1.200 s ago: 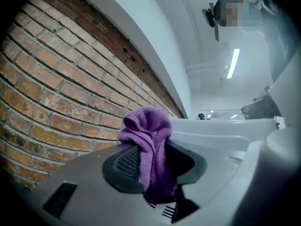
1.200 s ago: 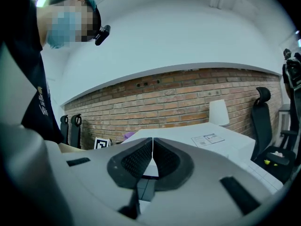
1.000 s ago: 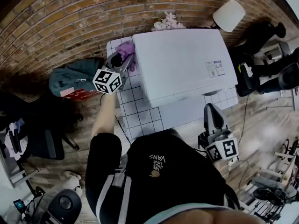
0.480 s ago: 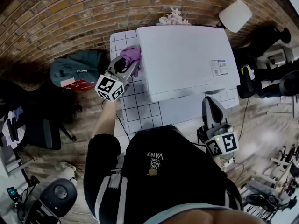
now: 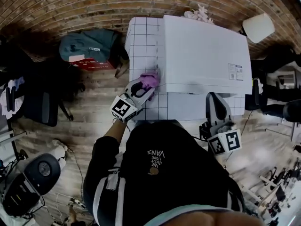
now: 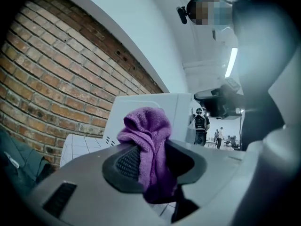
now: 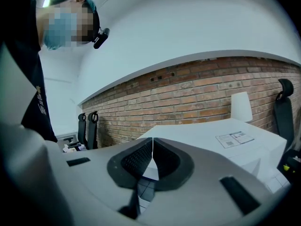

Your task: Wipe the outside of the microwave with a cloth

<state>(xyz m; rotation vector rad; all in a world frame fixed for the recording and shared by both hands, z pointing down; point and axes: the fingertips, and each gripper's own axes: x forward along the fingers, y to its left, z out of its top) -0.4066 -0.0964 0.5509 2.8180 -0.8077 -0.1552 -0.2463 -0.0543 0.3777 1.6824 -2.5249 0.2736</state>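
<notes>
The white microwave (image 5: 202,51) stands on a white tiled table (image 5: 141,46) against the brick wall. My left gripper (image 5: 145,89) is shut on a purple cloth (image 5: 150,79), which sits at the microwave's front left corner. In the left gripper view the purple cloth (image 6: 148,140) bulges up between the jaws, with the microwave (image 6: 146,114) just behind it. My right gripper (image 5: 217,108) hangs in front of the microwave's right side, shut with nothing in it. In the right gripper view its jaws meet (image 7: 152,161) before the microwave (image 7: 221,140).
A dark green bag (image 5: 89,46) with a red item lies on the wooden floor left of the table. Black chairs (image 5: 33,107) stand at far left. A white lamp shade (image 5: 257,27) and pink flowers (image 5: 200,14) sit behind the microwave.
My left gripper has drawn the purple cloth along the microwave's left side from the back toward the front corner. The view has shifted right. The right gripper has stayed put.
</notes>
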